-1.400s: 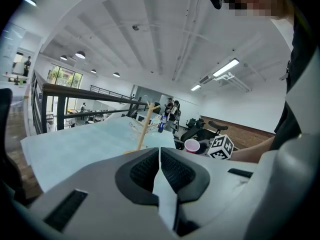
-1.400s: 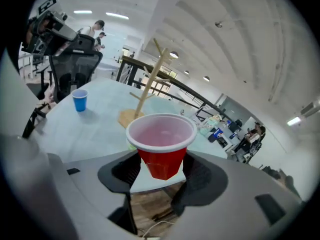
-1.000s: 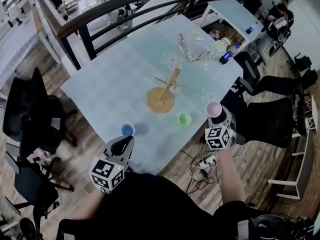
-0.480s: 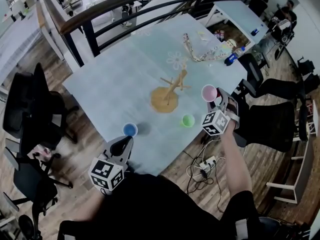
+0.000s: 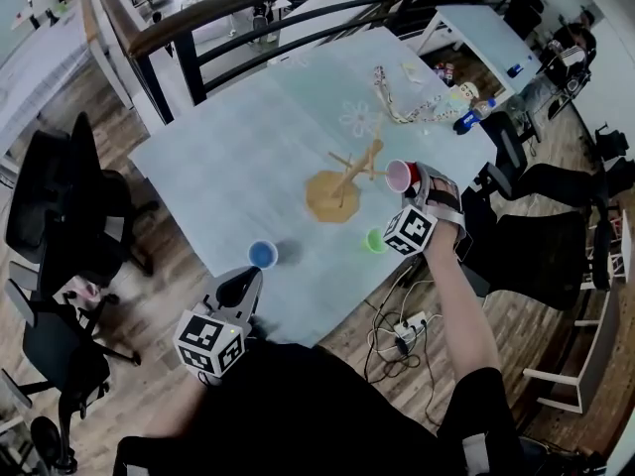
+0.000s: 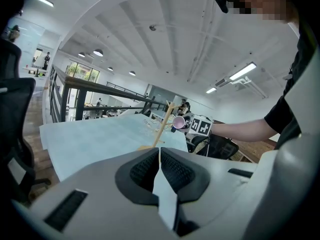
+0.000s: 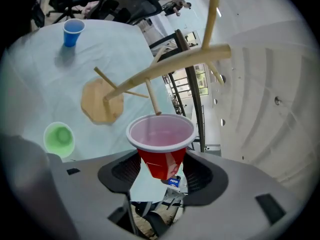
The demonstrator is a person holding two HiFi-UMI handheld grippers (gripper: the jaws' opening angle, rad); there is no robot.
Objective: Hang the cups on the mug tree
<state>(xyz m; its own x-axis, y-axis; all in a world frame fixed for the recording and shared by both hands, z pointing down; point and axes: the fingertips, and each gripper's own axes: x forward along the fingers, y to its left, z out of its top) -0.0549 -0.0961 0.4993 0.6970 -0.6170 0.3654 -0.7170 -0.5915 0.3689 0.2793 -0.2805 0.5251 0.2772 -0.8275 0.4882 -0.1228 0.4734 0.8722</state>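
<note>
My right gripper (image 5: 410, 180) is shut on a red cup (image 5: 399, 176), jaws clamped on its lower body (image 7: 161, 156). The cup is tipped, its pale mouth close beside a peg of the wooden mug tree (image 5: 349, 170). That tree (image 7: 165, 71) fills the right gripper view, one peg end just above the rim. A blue cup (image 5: 263, 254) and a green cup (image 5: 374, 240) stand upright on the pale blue table (image 5: 228, 167). At the near table edge my left gripper (image 5: 239, 290) is shut and holds nothing (image 6: 160, 166); it sees the tree (image 6: 162, 126) and red cup (image 6: 178, 122) far off.
Black office chairs stand left (image 5: 60, 216) and right (image 5: 536, 236) of the table. A dark railing (image 5: 248, 8) runs behind it. A chain and a bottle (image 5: 464, 119) lie at the far right corner. A power strip with cables (image 5: 407, 320) lies on the floor.
My right gripper carried the red cup from the near right table edge up to the mug tree and rolled, tipping the cup. The left gripper stayed about where it was.
</note>
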